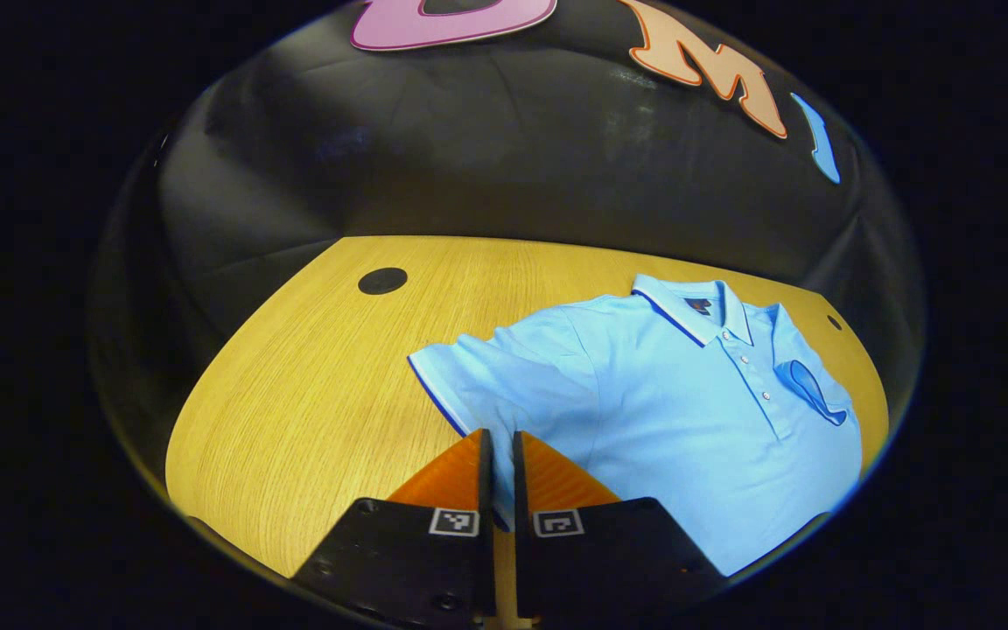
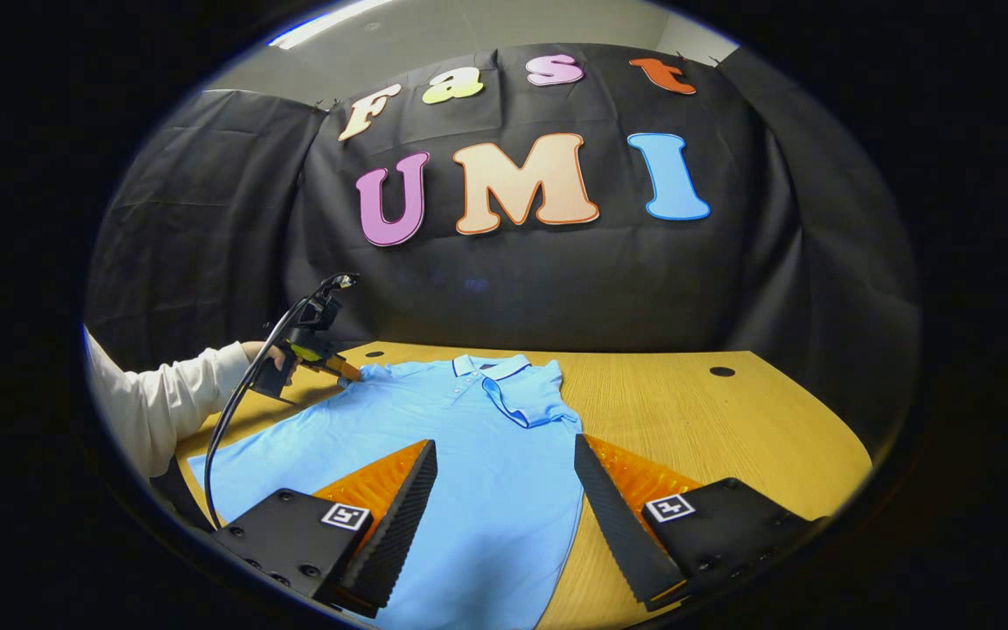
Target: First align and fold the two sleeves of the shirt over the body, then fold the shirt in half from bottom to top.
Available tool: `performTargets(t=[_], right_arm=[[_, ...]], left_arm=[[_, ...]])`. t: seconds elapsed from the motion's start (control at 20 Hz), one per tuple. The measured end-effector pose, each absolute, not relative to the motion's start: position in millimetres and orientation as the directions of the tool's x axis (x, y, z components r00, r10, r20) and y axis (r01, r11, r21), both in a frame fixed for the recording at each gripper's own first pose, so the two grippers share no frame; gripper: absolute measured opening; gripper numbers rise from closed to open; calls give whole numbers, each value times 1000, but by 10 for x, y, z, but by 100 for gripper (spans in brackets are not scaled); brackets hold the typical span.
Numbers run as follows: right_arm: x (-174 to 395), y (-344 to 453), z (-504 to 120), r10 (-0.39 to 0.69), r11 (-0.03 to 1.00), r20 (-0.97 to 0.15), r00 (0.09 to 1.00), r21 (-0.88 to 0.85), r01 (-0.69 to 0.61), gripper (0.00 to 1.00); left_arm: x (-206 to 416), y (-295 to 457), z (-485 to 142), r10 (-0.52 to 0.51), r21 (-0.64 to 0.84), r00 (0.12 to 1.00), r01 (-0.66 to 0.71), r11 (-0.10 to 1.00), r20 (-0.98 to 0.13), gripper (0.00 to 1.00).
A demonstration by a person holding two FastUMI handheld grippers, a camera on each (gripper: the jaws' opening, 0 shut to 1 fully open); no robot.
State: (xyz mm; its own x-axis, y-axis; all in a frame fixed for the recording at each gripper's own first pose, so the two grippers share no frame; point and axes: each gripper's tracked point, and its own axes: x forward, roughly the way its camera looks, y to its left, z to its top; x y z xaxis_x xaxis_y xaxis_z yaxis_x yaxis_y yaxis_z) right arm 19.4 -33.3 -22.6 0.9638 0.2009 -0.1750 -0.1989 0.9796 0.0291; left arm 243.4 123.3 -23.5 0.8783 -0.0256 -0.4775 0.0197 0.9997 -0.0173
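The left tongs [image 1: 502, 446] were clamped on the shirt's [image 1: 688, 411] sleeve [image 1: 478, 372]. The right tongs [image 2: 504, 459] gaped apart above the shirt's body, the folded sleeve [image 2: 532, 398] beyond them. A dark round hole [image 1: 382, 281] marked the surface [image 1: 311, 394] ahead-left of the left tongs.

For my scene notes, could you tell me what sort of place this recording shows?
Probably a staged recording booth, not a home: black cloth wall behind a wooden table, with a blue polo shirt laid flat on it.

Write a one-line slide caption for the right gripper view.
Open right gripper above a light blue polo shirt on the wooden table, one sleeve already folded over, while the left gripper meets the other sleeve.
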Motion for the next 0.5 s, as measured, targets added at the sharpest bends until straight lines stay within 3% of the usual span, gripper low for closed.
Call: performTargets(t=[0.1, 0.5], right_arm=[[183, -315, -223, 208, 978, -176, 962, 35, -205, 98], [188, -304, -254, 210, 978, -183, 961, 37, -206, 98]], left_arm=[[2405, 1233, -204, -4, 24, 869, 18, 1000, -496, 2], [2511, 663, 541, -12, 258, 930, 114, 959, -368, 2]])
